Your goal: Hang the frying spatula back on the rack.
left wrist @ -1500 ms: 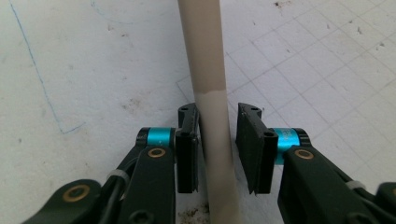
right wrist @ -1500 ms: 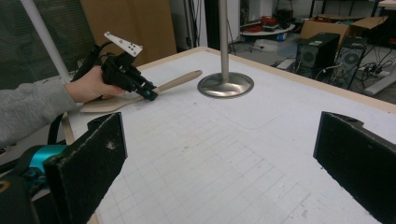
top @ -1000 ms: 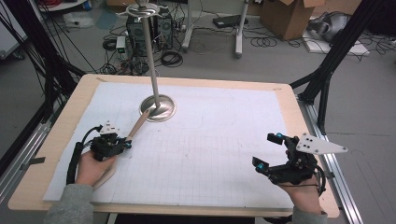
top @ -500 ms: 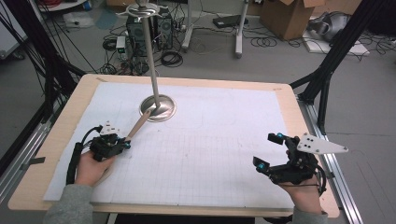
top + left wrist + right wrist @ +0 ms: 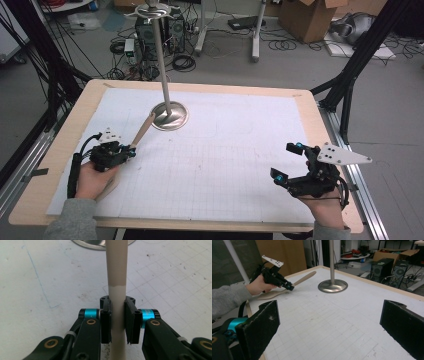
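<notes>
My left tool [image 5: 131, 149] is clamped on the handle of a wooden spatula [image 5: 142, 131], whose handle tip nearly touches the metal stand's base [image 5: 170, 118] on the surface [image 5: 240, 150]. At far right, my right tool [image 5: 287, 162] hangs released above the gridded sheet.
</notes>
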A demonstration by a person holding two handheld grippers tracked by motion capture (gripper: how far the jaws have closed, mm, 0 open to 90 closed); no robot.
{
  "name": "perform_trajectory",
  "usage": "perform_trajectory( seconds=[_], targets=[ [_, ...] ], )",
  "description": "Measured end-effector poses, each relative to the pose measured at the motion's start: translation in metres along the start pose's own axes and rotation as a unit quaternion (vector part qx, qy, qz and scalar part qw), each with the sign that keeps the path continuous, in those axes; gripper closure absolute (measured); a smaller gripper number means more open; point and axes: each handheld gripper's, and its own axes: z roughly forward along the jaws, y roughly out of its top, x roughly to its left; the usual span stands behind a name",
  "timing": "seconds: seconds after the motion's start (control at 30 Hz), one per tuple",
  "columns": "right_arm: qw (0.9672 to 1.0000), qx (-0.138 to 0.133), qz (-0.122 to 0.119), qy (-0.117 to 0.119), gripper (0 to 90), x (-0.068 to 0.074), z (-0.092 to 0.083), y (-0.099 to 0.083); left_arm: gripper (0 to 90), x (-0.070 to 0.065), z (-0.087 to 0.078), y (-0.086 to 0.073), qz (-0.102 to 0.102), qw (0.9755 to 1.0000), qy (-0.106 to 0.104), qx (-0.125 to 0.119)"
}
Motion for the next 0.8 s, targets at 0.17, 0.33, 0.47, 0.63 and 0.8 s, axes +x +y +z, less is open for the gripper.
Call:
perform_trajectory(
  seconds=[0.17, 0.33, 0.47, 0.63, 0.8],
  targets=[
    [1.0000, 0.002, -0.001, 0.000, 1.3, 0.000, 0.000, 0.000, 77.3, 0.001, -0.009, 0.002, -0.002, 0.9998, -0.001, -0.021],
    [1.0000, 0.006, -0.002, 0.002, 1.3, 0.001, 0.003, 0.000, 77.3, 0.002, -0.020, 0.005, 0.000, 0.9993, 0.001, -0.037],
    [1.0000, 0.008, -0.003, 0.003, 1.4, 0.001, 0.004, 0.000, 77.3, 0.002, -0.024, 0.007, -0.002, 0.9989, -0.001, -0.046],
    [1.0000, 0.009, -0.001, 0.002, 1.3, 0.001, 0.004, 0.000, 77.2, 0.000, -0.030, 0.011, -0.003, 0.9983, -0.007, -0.058],
    [1.0000, 0.008, -0.002, 0.002, 1.4, 0.001, 0.004, 0.000, 77.3, -0.001, -0.036, 0.016, -0.004, 0.9975, -0.013, -0.069]
  ],
)
